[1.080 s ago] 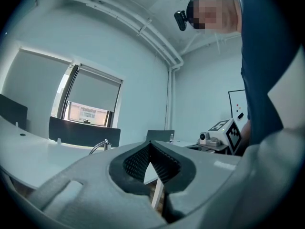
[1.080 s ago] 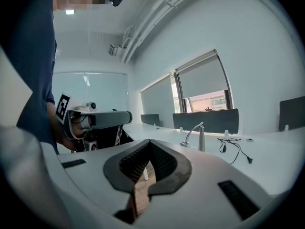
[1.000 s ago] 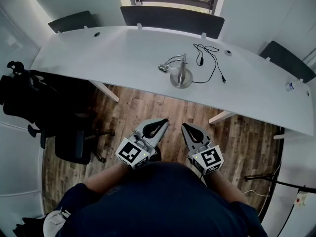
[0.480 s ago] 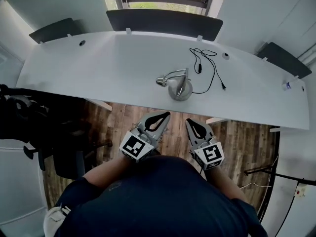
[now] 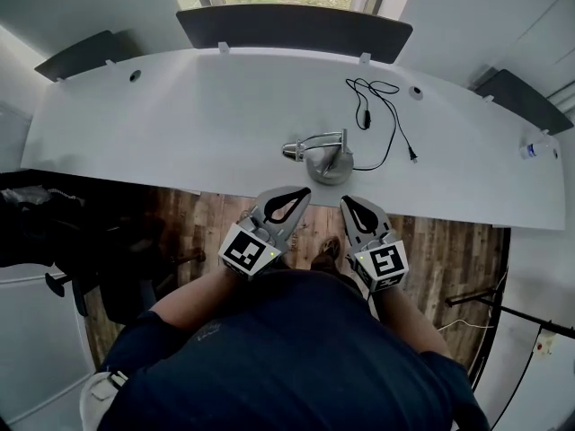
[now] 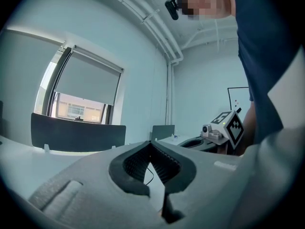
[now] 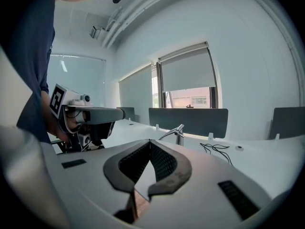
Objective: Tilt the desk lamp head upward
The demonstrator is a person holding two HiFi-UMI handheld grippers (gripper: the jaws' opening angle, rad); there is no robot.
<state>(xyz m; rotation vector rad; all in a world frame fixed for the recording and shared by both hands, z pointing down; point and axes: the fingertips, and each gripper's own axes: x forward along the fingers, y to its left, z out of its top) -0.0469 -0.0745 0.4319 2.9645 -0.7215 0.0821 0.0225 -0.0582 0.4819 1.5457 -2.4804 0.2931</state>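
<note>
Here we are at the long white bench (image 5: 180,124), and the desk lamp (image 5: 329,162) sits on it close to the front edge, a little right of centre. Its round metal base is flat on the surface with a short post standing up from it. The arm bends over to the left, and the lamp head (image 5: 292,151) hangs low, just above the bench top. A black cable (image 5: 384,106) trails from the base toward the back right, loops loosely there, and ends with its plug lying on the bench.

The person stands at the near side with both tools held out front. The left claw (image 5: 303,191) has its jaws pressed together with nothing between them. It is poised over the wooden floor (image 5: 449,250), right at the bench's front edge and just short of the lamp head. The right claw (image 5: 349,201) is also closed and empty, just short of the lamp base and clear of it.

In the right gripper view, the lamp (image 7: 177,132) rises just beyond the meeting tips, with the cable (image 7: 215,149) to its right. A dark partition (image 5: 296,27) runs along the far edge of the bench, and a small bottle (image 5: 536,149) sits at the far right end.
</note>
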